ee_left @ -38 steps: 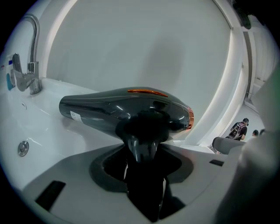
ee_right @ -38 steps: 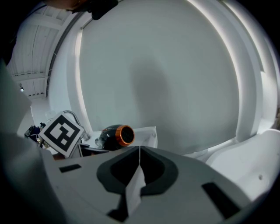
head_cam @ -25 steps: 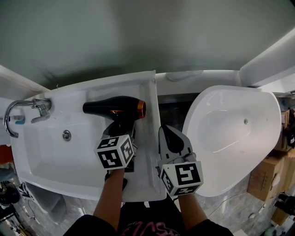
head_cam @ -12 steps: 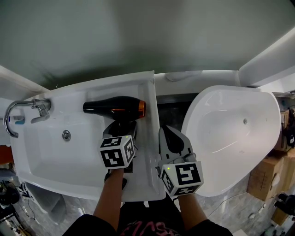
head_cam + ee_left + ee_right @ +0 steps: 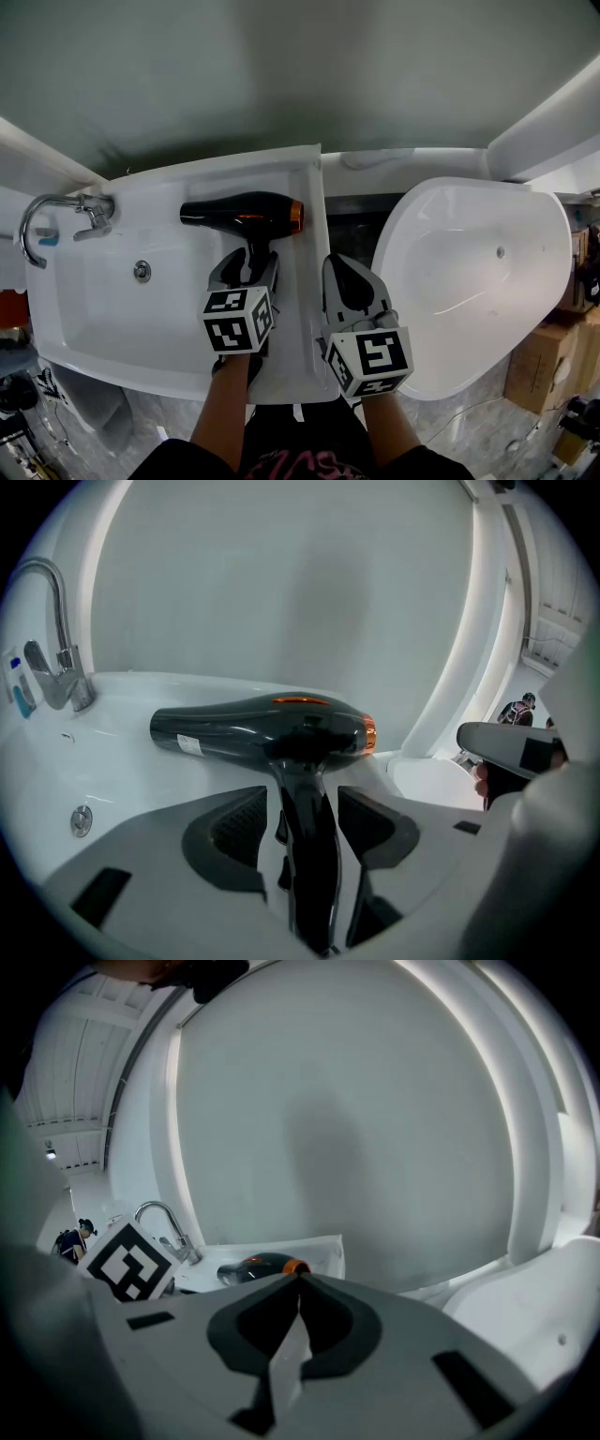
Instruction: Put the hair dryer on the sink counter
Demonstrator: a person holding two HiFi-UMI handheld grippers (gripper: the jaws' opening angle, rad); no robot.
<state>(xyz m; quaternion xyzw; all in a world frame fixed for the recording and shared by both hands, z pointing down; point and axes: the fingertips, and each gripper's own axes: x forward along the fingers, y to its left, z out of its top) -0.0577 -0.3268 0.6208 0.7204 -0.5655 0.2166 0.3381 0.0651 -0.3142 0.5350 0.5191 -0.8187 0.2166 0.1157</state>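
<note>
A white sink (image 5: 94, 309) is seen from steeply above, with a chrome tap (image 5: 56, 217) at its left end and a round drain (image 5: 142, 271) in the basin. A black hair dryer (image 5: 242, 215) with an orange ring at one end is laid on the flat worktop (image 5: 305, 309) at the back right of the sink. Its barrel runs along the rear edge and its handle points toward the person.

The left claw (image 5: 248, 269) is held just over the handle. Its jaws have just been opening and now stand wide apart, with the handle between them. In the left gripper view a gap appears to be left on each side between the handle and the pads (image 5: 234, 827), so nothing is gripped.

The right claw (image 5: 349, 281) is held beside it, over the right edge of the sink, with its jaws closed together and nothing between them. A white bathtub (image 5: 469, 281) lies further right.
</note>
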